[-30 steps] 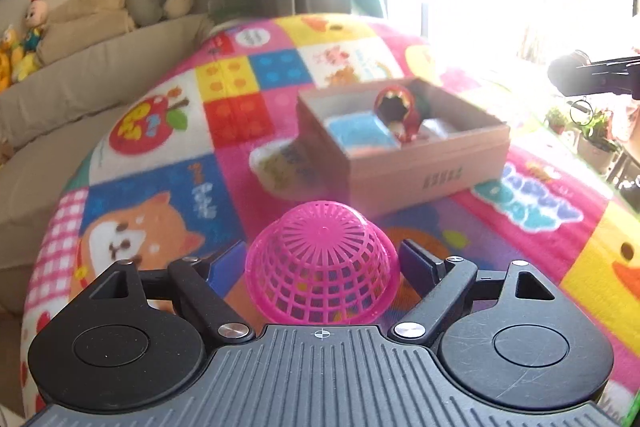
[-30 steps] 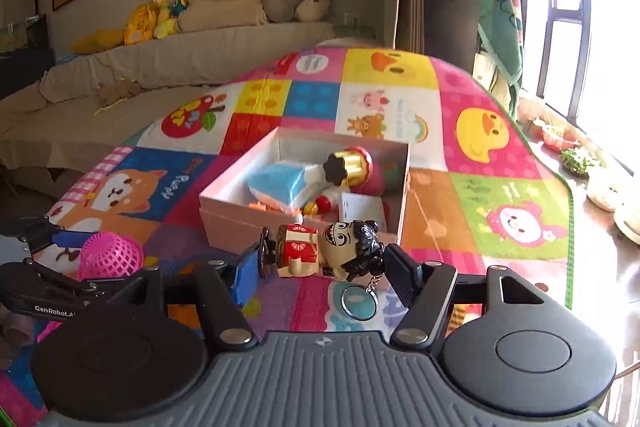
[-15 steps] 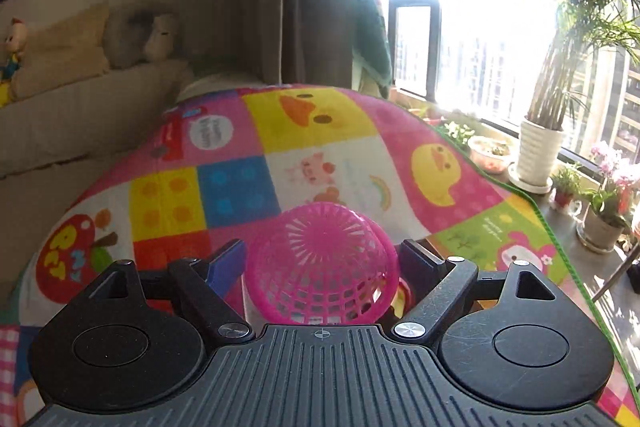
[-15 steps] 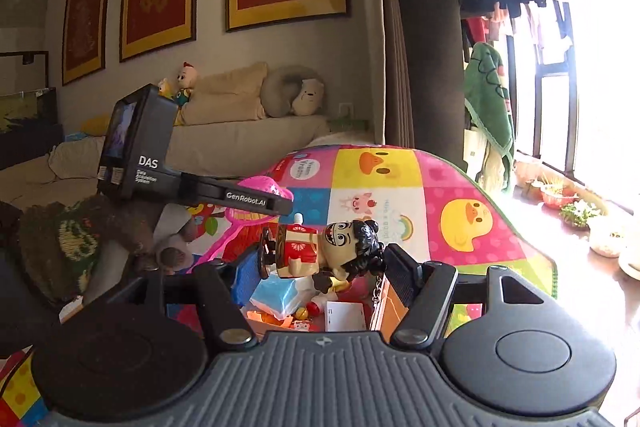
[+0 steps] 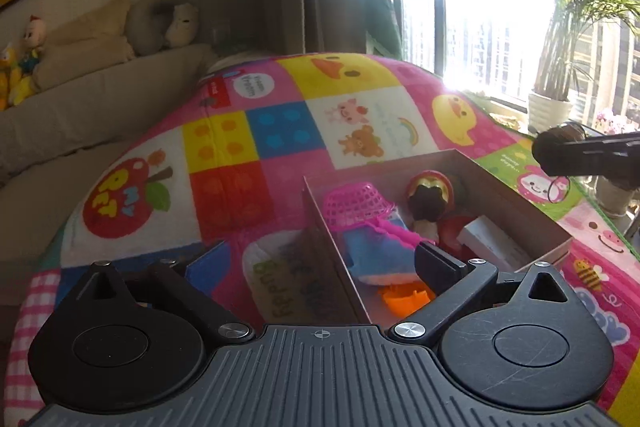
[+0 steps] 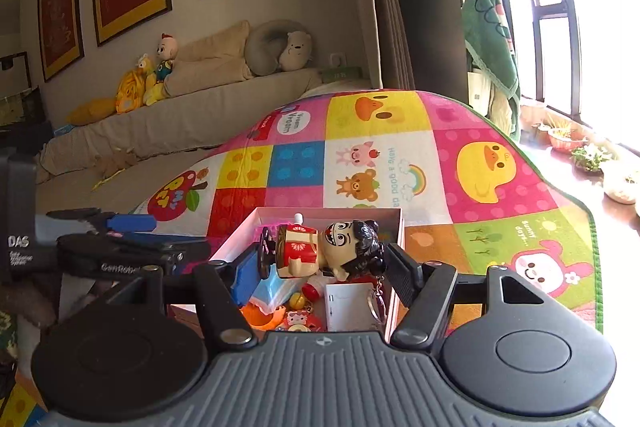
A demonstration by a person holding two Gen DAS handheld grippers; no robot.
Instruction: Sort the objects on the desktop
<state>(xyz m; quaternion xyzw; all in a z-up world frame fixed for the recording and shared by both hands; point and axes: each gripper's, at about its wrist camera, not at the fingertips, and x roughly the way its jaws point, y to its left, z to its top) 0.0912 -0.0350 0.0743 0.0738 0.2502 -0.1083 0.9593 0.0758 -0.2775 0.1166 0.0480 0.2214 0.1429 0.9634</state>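
One item has just been delivered: the pink basket (image 5: pixel 354 205), clamped in the left tool (image 5: pixel 320 259) a second ago, now lies upside down in the far-left corner of the box (image 5: pixel 520 215), resting against the blue pouch (image 5: pixel 380 255). Left tool is released, jaws spread and empty, straddling the box's near-left wall. Right tool (image 6: pixel 320 263) is clenched on the doll (image 6: pixel 324 251), held sideways above the box interior. Judgement: basket step complete; doll placement is next, requiring a lowering move and release into the box.
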